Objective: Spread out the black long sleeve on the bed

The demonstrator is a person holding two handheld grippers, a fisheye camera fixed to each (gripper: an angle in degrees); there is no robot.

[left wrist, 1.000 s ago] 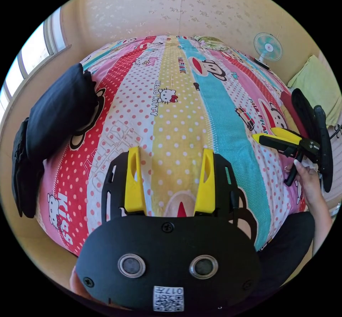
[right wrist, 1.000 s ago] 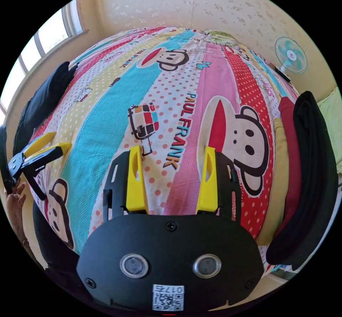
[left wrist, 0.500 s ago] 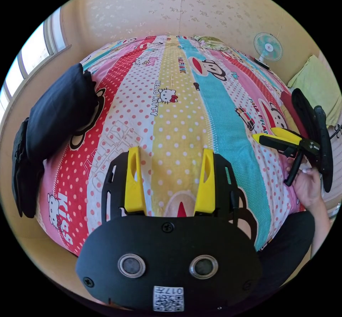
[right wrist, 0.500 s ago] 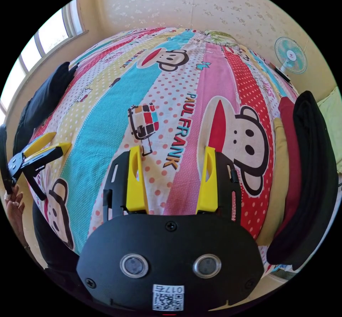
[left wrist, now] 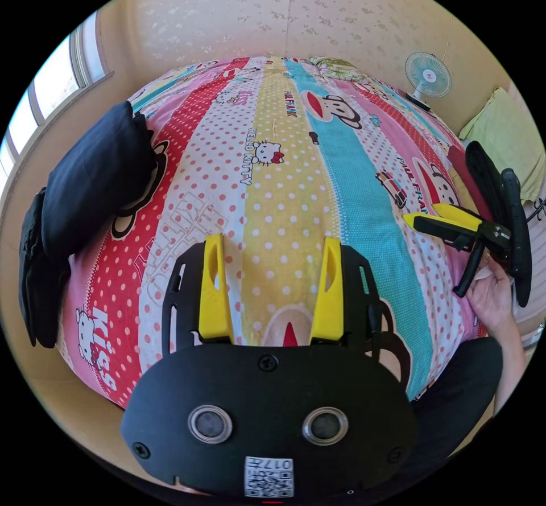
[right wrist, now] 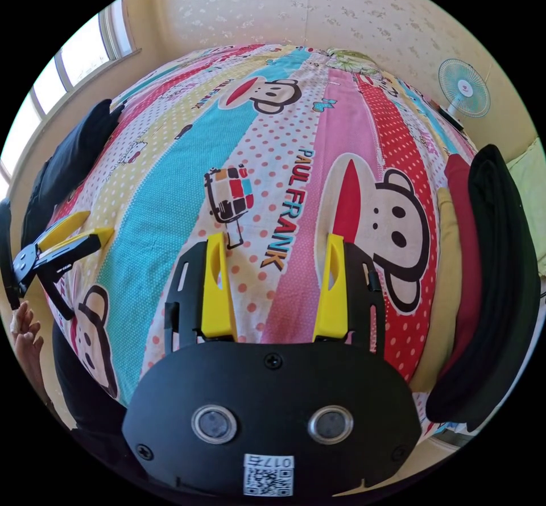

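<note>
Left gripper (left wrist: 272,284) and right gripper (right wrist: 274,281), jaws apart and empty, poised over the bed (left wrist: 284,187), apparently ready to begin; black long sleeve (left wrist: 94,179) lying folded at the bed's window-side edge, untouched.

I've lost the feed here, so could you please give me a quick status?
Left gripper open, right gripper open, both holding nothing. Black garments folded at bed edge, untouched. Nothing in the way.

I see a cartoon-print bedsheet (left wrist: 284,187) w/ polka-dot stripes in red, pink, yellow & teal, a folded black fabric garment (left wrist: 91,181) at its edge, yellow-jawed black plastic grippers (left wrist: 272,287) & pale floral wallpaper (right wrist: 341,11).
</note>
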